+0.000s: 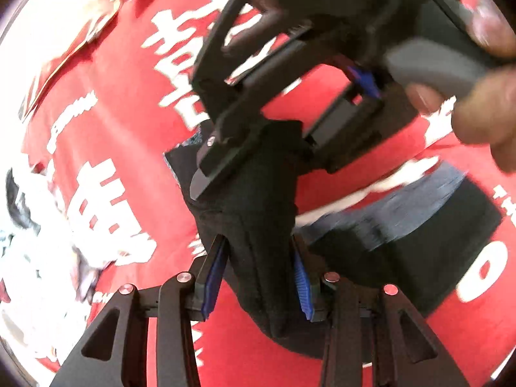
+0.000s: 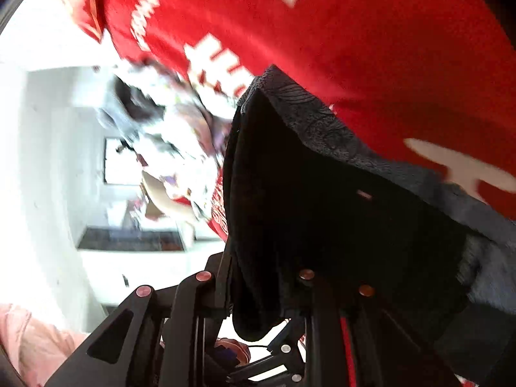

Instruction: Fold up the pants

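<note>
The left tongs (image 1: 261,277) pinch a thick bunch of the black pants (image 1: 258,219) between their blue ribbed pads (image 1: 213,274). The cloth is soft and matte, with folds that run lengthwise, and it hangs over the red cloth (image 1: 122,103), which is smooth and printed with large white characters.

At 1 o'clock in the left view the right tongs (image 1: 206,174) come in, made of black hard plastic with flat angular bars, and a hand (image 1: 483,96) grips their grey handle (image 1: 432,64). Their tips meet the same bunch of pants at its upper end.

In the right view the right tongs (image 2: 258,290) are closed on the pants, whose dark fabric fills the middle and drapes over the fingers. The edge of the pants at 2 o'clock shows a grey, faintly patterned weave. At 9 o'clock a blurred heap of pale, many-coloured clothes (image 2: 180,135) lies on the cloth.
</note>
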Available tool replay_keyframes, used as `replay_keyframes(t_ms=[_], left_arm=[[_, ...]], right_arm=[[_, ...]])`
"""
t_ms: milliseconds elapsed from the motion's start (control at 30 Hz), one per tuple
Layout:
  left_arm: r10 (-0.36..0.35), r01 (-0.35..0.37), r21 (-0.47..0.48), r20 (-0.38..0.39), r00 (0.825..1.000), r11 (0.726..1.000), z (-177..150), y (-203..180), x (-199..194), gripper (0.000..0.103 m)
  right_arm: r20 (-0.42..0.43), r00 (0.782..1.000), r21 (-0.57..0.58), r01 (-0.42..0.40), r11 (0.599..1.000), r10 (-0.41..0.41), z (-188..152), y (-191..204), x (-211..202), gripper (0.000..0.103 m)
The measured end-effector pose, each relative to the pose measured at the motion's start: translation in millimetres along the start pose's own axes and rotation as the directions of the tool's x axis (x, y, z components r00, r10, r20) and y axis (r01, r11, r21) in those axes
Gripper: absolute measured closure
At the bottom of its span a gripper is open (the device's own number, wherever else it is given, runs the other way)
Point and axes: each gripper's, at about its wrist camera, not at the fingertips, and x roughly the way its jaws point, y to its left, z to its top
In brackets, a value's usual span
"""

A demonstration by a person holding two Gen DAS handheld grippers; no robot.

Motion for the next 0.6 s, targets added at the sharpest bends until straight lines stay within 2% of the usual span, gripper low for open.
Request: replay_keyframes(t_ms=[167, 300, 467, 600], left_arm=[[-0.107, 0.104, 0.072, 0.041, 0.993, 0.992, 34.9, -70.3, -20.0, 0.063], [-0.196, 0.189, 0.154, 0.035, 0.98, 0.97, 45.3, -134.9, -24.3, 0.063], [-0.256, 0.256, 0.25, -0.031, 0.966, 0.934, 39.5, -216.4, -10.8, 0.063], [-0.261, 0.287, 0.284, -0.128, 0.957, 0.915, 26.9, -253.3, 17.1, 0.063]], right_arm=[[0.137, 0.991, 0.034, 0.009, 0.999, -0.013, -46.5, -28.9, -88.4, 0.078], [0.227, 0.973, 0.126, -0.001, 0.992, -0.028, -95.4, -83.0, -149.7, 0.078], [0.274, 0.958, 0.24, 0.017, 0.971, -0.084, -145.6, -152.7, -192.5, 0.078], [0.263, 0.955, 0.325, 0.042, 0.945, -0.133, -166.6, -213.2, -203.5, 0.078]])
